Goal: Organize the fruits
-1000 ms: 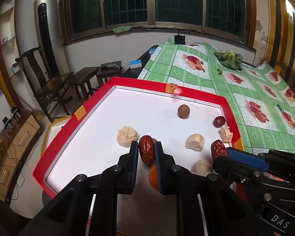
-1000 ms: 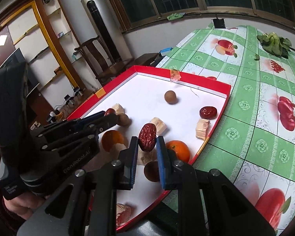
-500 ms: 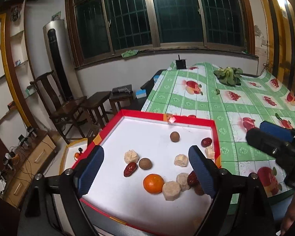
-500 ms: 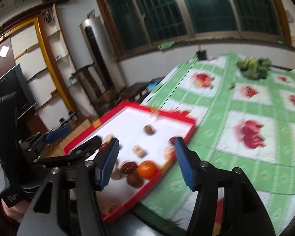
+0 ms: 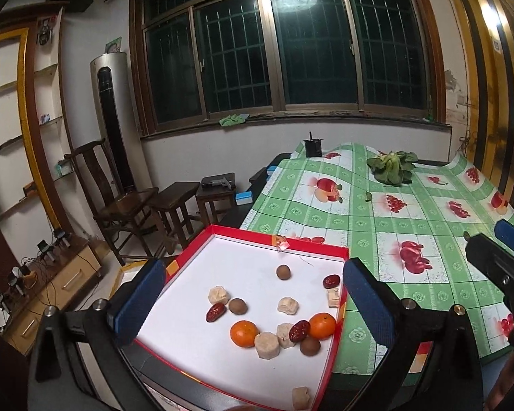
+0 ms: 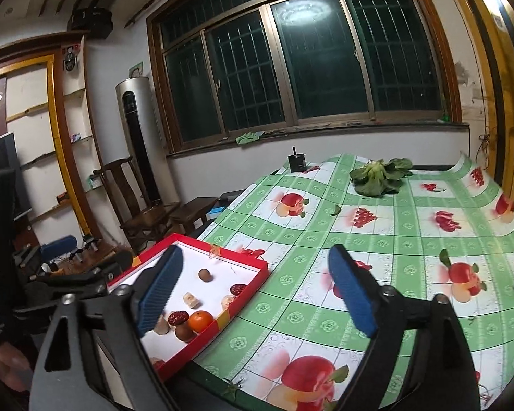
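Observation:
A red-rimmed tray (image 5: 311,244) with a white floor lies at the table's near left corner. In it are two oranges (image 5: 244,333), three red dates (image 5: 216,311), three brown round fruits (image 5: 283,271) and several pale chunks (image 5: 288,305). My left gripper (image 5: 253,266) hangs above the tray's near side. Its jaws are opening and nothing is between them. My right gripper (image 6: 256,251) hovers to the right of the tray (image 6: 250,287), over the tablecloth. Its jaws are opening too, with nothing between them. The right gripper (image 5: 503,263) shows at the right edge of the left wrist view.
A green checked tablecloth (image 5: 394,226) with fruit prints covers the table. Leafy greens (image 5: 390,167) and a small black box (image 5: 312,147) sit at its far end. A wooden chair (image 5: 120,198) and stools (image 5: 178,198) stand left of the table.
Both grippers held a red date low over the tray. Both have let go, opened wide, risen and drawn back; the dates now lie among the fruit.

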The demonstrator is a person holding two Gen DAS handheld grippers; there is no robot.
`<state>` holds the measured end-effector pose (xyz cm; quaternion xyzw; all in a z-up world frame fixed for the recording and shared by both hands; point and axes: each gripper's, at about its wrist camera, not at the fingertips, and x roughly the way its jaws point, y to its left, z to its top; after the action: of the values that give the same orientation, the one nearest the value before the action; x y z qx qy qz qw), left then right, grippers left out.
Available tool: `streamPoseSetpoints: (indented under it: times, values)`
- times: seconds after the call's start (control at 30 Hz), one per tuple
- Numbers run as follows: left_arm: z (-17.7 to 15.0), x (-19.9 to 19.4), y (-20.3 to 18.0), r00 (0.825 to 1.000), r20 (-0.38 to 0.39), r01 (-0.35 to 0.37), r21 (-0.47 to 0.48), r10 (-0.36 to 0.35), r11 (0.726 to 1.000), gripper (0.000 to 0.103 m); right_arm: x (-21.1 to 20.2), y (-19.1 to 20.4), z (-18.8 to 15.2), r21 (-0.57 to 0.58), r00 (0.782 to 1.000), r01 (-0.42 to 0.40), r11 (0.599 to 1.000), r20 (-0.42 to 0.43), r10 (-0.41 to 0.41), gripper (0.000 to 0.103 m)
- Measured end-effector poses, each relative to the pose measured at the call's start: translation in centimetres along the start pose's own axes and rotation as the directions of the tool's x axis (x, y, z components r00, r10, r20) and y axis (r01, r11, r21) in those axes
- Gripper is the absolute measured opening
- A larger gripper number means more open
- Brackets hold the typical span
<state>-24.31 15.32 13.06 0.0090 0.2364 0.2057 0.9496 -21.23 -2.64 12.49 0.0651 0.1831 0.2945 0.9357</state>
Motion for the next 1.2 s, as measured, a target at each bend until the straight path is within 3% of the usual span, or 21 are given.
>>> streamPoseSetpoints:
  times: [0.53, 0.73, 1.2]
  values:
    - [0.0, -0.1, 1.8, 0.998, 0.004, -0.059, -0.037, 0.059, 0.998, 0.103, 0.0, 1.9, -0.9, 0.012, 1.000, 0.002, 1.000, -0.024, -0.002, 0.103]
    - [0.0, -0.1, 2.2, 0.998, 0.005, -0.065, -0.045, 0.065, 0.997, 0.103, -0.2, 2.5, -0.9, 0.003, 1.000, 0.016, 1.000, -0.005, -0.016, 0.103]
    - [0.0, 0.2, 3.0, 0.998, 0.018, -0.063, -0.069, 0.065, 0.996, 0.103, 1.1, 2.8, -1.6, -0.021, 0.998, 0.030, 0.999, -0.055, -0.031, 0.103]
